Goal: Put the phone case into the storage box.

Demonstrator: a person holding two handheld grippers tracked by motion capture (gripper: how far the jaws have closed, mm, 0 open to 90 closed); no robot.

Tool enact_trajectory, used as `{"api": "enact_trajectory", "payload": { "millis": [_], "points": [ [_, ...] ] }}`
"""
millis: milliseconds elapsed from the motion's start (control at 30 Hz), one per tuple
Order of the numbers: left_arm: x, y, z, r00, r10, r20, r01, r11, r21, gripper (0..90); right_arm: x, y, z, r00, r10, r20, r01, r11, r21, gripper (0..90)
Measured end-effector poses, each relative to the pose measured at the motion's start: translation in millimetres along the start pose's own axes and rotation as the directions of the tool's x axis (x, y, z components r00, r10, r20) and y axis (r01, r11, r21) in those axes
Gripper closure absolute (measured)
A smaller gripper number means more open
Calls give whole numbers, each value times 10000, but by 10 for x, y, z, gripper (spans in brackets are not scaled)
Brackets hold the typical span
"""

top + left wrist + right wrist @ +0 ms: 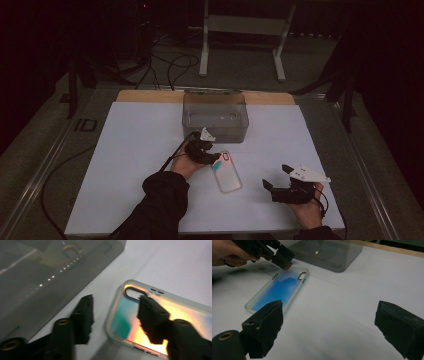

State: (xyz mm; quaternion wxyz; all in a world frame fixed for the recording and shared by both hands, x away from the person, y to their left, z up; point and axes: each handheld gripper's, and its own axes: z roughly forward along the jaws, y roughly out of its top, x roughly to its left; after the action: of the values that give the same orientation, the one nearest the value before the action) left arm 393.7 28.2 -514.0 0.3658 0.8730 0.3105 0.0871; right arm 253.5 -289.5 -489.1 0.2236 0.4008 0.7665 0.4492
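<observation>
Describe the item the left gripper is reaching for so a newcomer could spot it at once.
On the white sheet, just in front of the smoky clear box, lies a phone case. It is flat, clear-rimmed, with an iridescent back and a camera cutout.

Dim high view, dark vignetted edges, blurred close-ups.

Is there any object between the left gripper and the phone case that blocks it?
Nothing visible does. The left gripper is already at the edge of the phone case, its jaws straddling the long edge near the camera cutout; the grey box stands behind.
</observation>
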Motion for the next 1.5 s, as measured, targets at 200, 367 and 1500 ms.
{"api": "enact_trajectory", "payload": {
  "millis": [200, 367, 1500],
  "points": [
    [59, -15, 48, 9993, -178, 318, 168, 9994, 290, 667, -3, 0, -2, 10000, 10, 4, -10, 10000, -13, 83],
    [106, -25, 65, 9973, -371, 628, 345, 9985, 418, 747, -1, 0, -2, 10000, 15, -9, -15, 10000, 0, 83],
    [65, -28, 56, 9989, 441, 169, -442, 9990, 58, 893, 1, -1, 10, 9999, 38, -129, -37, 10000, 77, 83]
  ]
}}
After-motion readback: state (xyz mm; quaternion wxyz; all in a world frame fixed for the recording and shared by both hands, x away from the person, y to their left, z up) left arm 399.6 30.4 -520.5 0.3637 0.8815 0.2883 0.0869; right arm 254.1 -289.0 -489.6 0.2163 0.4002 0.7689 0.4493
